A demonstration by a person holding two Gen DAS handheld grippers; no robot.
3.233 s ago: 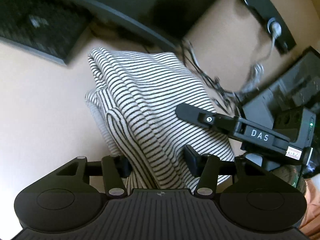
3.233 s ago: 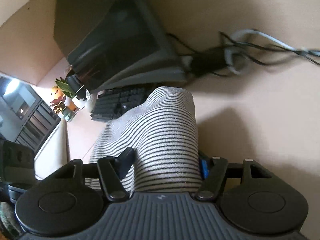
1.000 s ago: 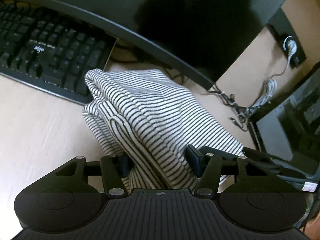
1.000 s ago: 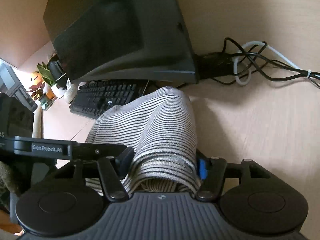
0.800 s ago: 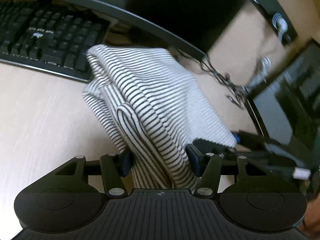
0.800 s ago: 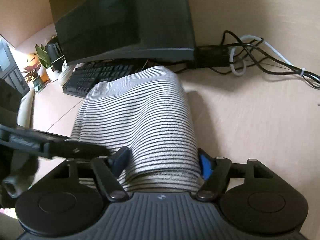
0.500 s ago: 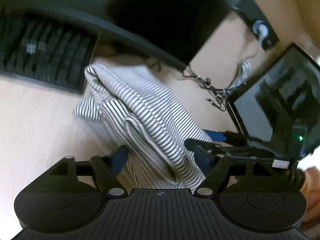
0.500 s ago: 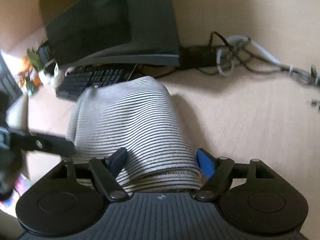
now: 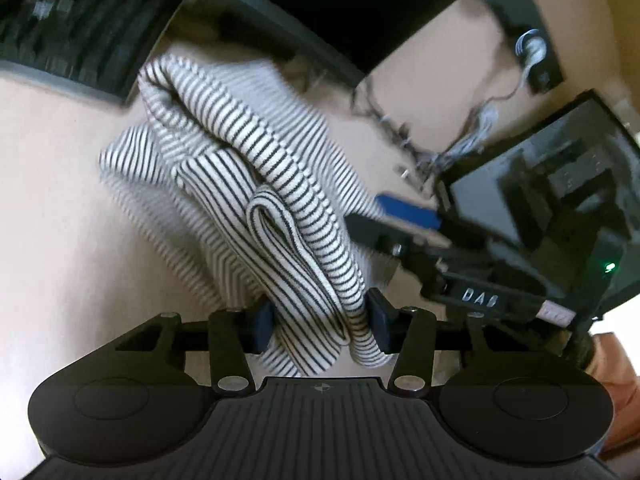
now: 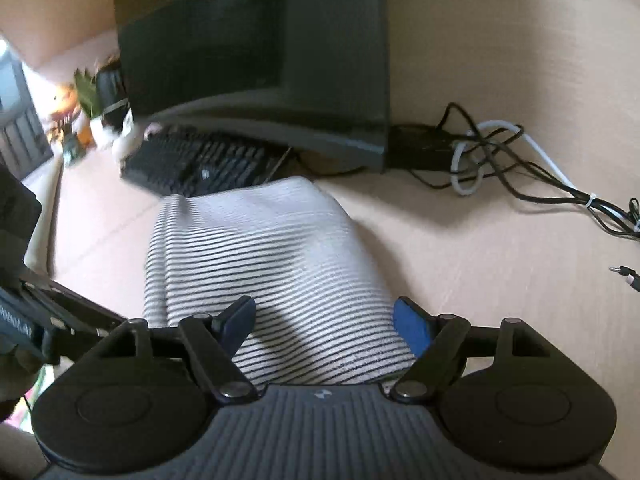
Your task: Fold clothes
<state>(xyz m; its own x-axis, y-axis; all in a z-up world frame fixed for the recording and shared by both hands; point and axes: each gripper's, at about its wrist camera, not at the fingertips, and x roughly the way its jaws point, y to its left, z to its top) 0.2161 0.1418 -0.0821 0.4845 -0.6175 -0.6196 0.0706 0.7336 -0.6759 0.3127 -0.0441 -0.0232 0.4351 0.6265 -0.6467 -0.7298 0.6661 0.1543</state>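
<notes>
A folded white garment with thin black stripes lies on the beige desk, just in front of a monitor and keyboard. My left gripper is shut on the thick bundle of folds at the garment's near end. In the right wrist view the same garment lies flat. My right gripper stands open, its blue pads spread wide on either side of the cloth's edge. In the left wrist view the right gripper reaches in at the garment's right edge.
A dark monitor and a black keyboard stand right behind the garment. Tangled cables lie on the desk to the right. A second dark screen stands at the right. A plant sits at far left.
My right gripper's fingers have spread apart and let go of the garment, which now lies flatter on the desk. My left gripper still holds its end.
</notes>
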